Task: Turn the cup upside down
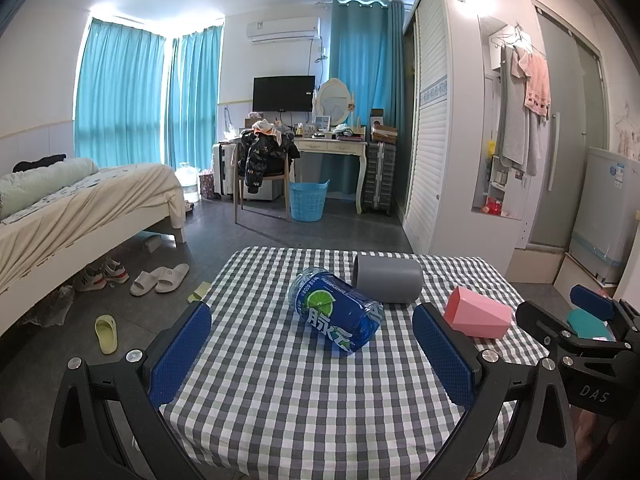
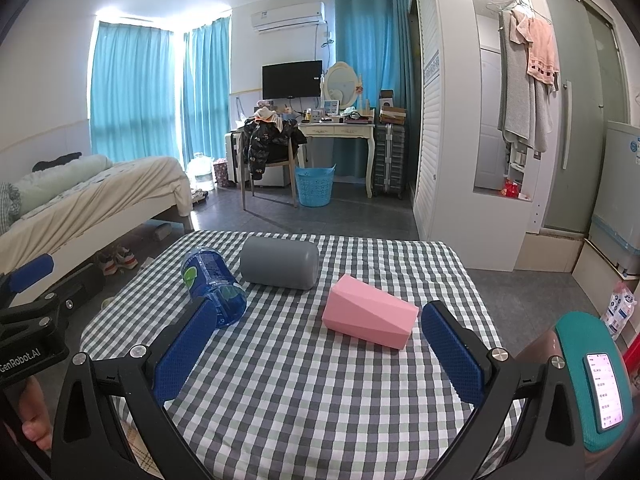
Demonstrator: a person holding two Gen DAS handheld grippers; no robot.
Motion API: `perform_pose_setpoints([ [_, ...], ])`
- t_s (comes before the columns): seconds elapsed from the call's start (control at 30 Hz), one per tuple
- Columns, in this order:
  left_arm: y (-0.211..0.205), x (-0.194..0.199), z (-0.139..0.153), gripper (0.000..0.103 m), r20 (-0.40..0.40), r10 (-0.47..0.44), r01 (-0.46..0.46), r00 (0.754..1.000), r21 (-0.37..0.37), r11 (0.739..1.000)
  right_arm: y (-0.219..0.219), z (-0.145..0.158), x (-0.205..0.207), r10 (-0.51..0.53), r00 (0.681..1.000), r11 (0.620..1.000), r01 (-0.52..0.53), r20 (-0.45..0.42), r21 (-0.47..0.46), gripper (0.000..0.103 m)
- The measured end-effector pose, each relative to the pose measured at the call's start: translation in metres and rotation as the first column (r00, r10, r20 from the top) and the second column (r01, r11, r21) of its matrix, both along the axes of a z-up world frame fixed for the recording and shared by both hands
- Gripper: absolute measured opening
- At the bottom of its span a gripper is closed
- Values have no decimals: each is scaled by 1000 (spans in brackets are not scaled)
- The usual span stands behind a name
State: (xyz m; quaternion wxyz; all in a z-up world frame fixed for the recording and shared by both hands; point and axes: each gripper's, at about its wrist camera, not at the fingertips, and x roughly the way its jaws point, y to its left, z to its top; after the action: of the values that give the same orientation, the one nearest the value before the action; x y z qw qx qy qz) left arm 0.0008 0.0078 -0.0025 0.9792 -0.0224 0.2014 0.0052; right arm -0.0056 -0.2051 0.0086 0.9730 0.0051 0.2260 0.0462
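Three cups lie on their sides on the checked tablecloth (image 1: 280, 392): a blue clear cup with a lime label (image 1: 336, 312), a grey cup (image 1: 388, 279) behind it, and a pink faceted cup (image 1: 478, 317) to the right. They also show in the right wrist view: blue cup (image 2: 214, 288), grey cup (image 2: 280, 263), pink cup (image 2: 370, 317). My left gripper (image 1: 312, 356) is open and empty, just short of the blue cup. My right gripper (image 2: 318, 354) is open and empty, just short of the pink cup.
The small table (image 2: 460, 272) stands in a bedroom. A bed (image 1: 80, 208) is at the left, with shoes and slippers (image 1: 160, 278) on the floor. A wardrobe (image 1: 440, 140) stands at the right. A phone on a teal mount (image 2: 604, 388) sits by my right gripper.
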Motion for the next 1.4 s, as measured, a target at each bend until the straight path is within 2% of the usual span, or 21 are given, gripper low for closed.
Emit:
perform_pose_setpoints([
  [1.23,-1,-2,-2,103,-3,-2,2,1000,-2,1000,3,-12,6,11,1000,1000,-11,-12,-7,103],
  [1.4,-4,-2,-7,103,-10,4,-4,1000,11,1000,3,-16,8,19,1000,999,-20,-23,-37,103],
])
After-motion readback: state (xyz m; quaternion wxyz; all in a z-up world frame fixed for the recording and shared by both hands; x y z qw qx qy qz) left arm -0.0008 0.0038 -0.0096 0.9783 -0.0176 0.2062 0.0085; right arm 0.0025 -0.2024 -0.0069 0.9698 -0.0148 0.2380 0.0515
